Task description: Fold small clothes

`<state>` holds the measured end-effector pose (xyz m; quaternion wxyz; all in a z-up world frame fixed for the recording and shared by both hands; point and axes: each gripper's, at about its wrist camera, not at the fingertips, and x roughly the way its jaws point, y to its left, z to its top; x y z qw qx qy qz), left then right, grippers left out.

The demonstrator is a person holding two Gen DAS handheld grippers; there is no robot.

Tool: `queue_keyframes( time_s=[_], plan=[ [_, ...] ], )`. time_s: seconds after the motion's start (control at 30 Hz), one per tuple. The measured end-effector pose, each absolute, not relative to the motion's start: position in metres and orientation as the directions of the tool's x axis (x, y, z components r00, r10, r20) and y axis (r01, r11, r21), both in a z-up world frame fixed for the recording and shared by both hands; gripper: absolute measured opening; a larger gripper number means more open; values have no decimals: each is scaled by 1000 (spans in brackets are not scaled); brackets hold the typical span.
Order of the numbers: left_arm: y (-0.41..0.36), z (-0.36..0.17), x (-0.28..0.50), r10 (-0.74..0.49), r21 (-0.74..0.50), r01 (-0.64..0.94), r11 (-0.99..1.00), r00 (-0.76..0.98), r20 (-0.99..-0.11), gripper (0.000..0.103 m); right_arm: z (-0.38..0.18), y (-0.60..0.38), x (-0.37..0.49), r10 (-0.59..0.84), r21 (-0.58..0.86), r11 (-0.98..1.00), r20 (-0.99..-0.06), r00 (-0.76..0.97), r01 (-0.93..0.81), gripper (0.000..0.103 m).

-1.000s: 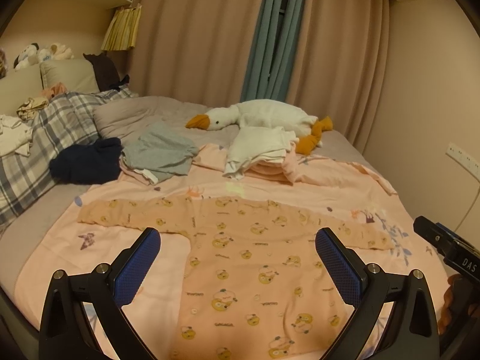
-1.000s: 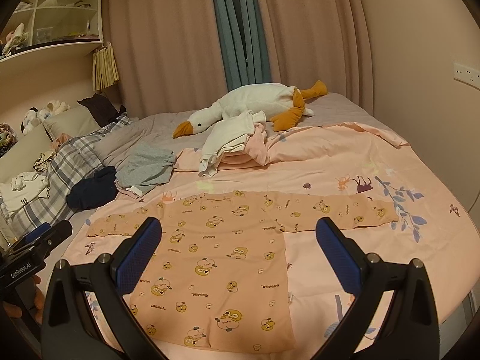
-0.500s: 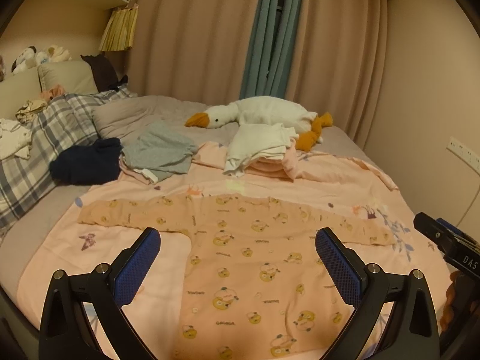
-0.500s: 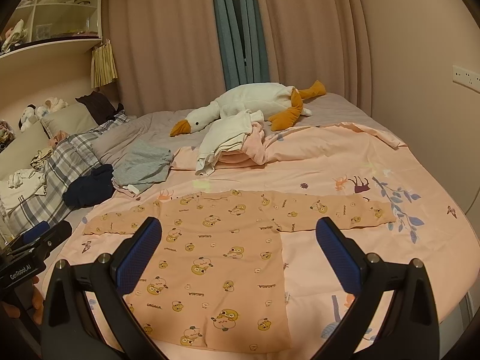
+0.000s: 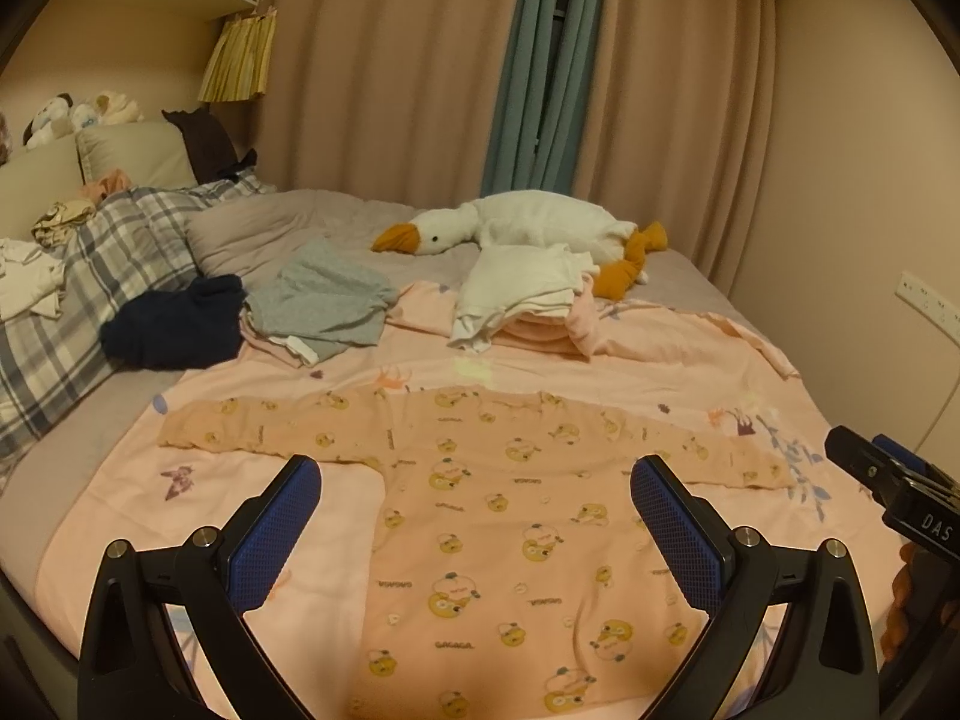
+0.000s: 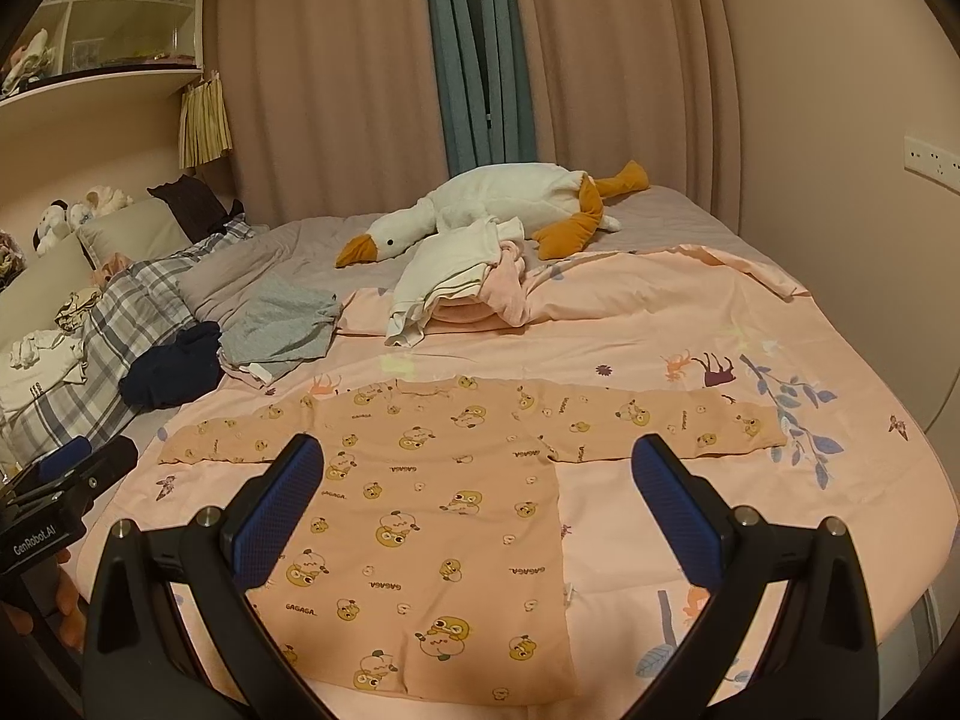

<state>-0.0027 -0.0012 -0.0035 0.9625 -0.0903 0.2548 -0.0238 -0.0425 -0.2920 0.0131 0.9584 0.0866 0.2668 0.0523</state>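
A small orange long-sleeved top with a duck print (image 5: 504, 516) lies flat on the pink sheet (image 5: 630, 366), both sleeves spread out; it also shows in the right wrist view (image 6: 444, 504). My left gripper (image 5: 474, 480) is open and empty, held above the top's lower half. My right gripper (image 6: 477, 477) is open and empty, above the top's right side. The right gripper's body (image 5: 894, 486) shows at the left view's right edge; the left gripper's body (image 6: 54, 498) shows at the right view's left edge.
Behind the top lie a stack of white and pink clothes (image 5: 528, 294), a grey garment (image 5: 318, 300), a dark navy garment (image 5: 174, 324) and a plush goose (image 5: 528, 228). A plaid blanket (image 5: 78, 276) and pillows are at left. A wall is at right.
Both grippers have drawn back and up a little, so the top sits slightly lower and farther in view. Both stay open; the top has not moved.
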Motion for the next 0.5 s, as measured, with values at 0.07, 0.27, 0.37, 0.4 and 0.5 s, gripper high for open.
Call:
queue_keyframes(
  time_s=[0.07, 0.27, 0.37, 0.4, 0.5],
  plan=[
    [0, -3, -4, -91, -186, -1, 983, 870, -485, 102, 13, -292, -42, 147, 194, 980, -503, 851, -54, 103],
    [2, -4, -6, -88, -183, -4, 983, 867, -491, 102, 12, -293, -42, 143, 192, 980, -506, 851, -51, 103],
    [2, -4, -6, -88, -181, -3, 983, 867, -491, 102, 11, -294, -42, 146, 201, 978, -497, 855, -50, 103],
    [2, -4, -6, -88, -181, -3, 983, 867, -491, 102, 11, -294, -42, 145, 200, 979, -499, 855, -50, 103],
    [2, -3, -6, -88, -181, -3, 984, 866, -492, 102, 10, -294, -42, 146, 203, 978, -496, 856, -49, 103]
  ],
)
